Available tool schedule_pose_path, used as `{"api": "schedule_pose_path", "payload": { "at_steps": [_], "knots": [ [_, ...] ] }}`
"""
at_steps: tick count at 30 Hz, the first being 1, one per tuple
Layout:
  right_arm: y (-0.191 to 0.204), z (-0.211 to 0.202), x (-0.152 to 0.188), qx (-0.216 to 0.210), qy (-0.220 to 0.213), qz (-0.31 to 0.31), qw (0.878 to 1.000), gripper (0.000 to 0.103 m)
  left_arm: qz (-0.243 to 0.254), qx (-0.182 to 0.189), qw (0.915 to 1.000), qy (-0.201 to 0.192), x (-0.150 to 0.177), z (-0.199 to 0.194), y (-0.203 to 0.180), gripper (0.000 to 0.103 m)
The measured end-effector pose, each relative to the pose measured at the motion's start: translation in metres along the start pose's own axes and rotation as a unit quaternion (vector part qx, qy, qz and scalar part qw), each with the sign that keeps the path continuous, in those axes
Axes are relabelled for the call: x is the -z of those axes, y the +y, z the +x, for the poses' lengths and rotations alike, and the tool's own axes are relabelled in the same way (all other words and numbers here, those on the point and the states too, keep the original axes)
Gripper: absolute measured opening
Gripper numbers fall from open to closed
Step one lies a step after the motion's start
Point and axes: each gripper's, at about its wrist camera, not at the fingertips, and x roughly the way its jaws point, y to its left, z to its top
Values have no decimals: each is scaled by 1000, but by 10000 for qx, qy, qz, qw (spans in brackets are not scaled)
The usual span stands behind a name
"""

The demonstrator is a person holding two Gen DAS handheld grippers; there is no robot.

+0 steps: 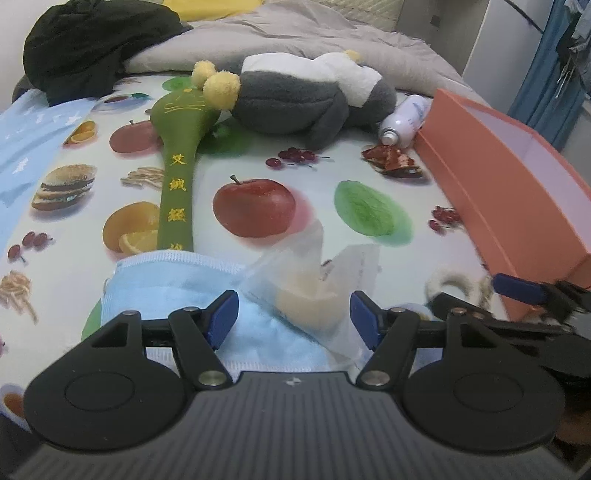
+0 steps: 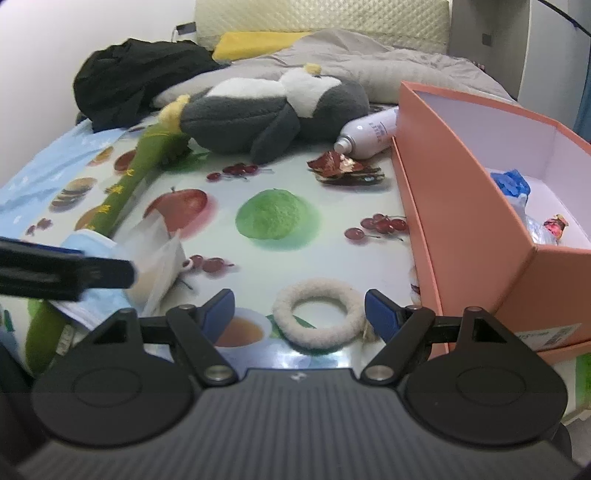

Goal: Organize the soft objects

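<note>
My left gripper [image 1: 293, 317] is open over a clear wrapper holding a beige pad [image 1: 314, 291], which lies on a blue face mask [image 1: 177, 291]. My right gripper [image 2: 299, 314] is open around a white fluffy ring [image 2: 318, 318] on the fruit-print cloth [image 2: 295, 184]. A grey and white plush penguin [image 1: 306, 96] lies at the back, also in the right wrist view [image 2: 273, 110]. A green fabric mallet with yellow characters [image 1: 179, 173] lies left of centre. An orange box [image 2: 461, 206] stands at the right and holds a few items.
A white spray can [image 2: 369, 134] and a red foil wrapper [image 2: 343, 166] lie near the box's far corner. A black garment [image 1: 92, 48], grey blanket [image 1: 314, 33] and yellow pillow [image 2: 255, 44] sit at the back. A blue cloth [image 1: 29, 136] covers the left edge.
</note>
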Motion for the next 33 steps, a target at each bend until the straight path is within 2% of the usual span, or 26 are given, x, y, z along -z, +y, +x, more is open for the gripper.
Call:
{"api": "schedule_pose_path", "payload": {
  "at_steps": [2,5,8,10,12,13,16,18,21,26,33],
  "knots": [
    [-1,-2,0,14,-52,64,10000,79,-13,-72,10000,28,-1,8,1,72],
    [-3,7,2,-93,126,193,9997,78,-31,-58,10000,54,-3,19,1,72],
    [-3,16,6,-56,260,228,9994,69,48,-52,9999,102,-4,27,-1,72],
    [-4,20,9,13,302,213,9993,68,47,0,9999,146,-3,30,-3,70],
    [-5,22,11,13,290,204,9994,64,49,62,9999,146,-3,32,-4,63],
    [-6,22,11,22,294,198,9994,62,39,79,9998,161,-3,33,-4,56],
    [-7,22,11,114,303,124,9994,44,-2,211,9996,178,-2,34,-6,39],
    [-10,22,9,113,301,171,9993,24,-17,210,9997,132,-2,34,-8,33],
    [-16,21,7,114,295,239,9992,15,-35,210,9998,55,-2,32,-11,25],
    [-22,14,3,83,208,367,9991,11,-128,187,9997,-113,-7,21,-12,18],
    [-23,-6,-12,-19,43,415,9991,11,-187,237,9990,-333,-19,-3,-20,17]
  ]
}}
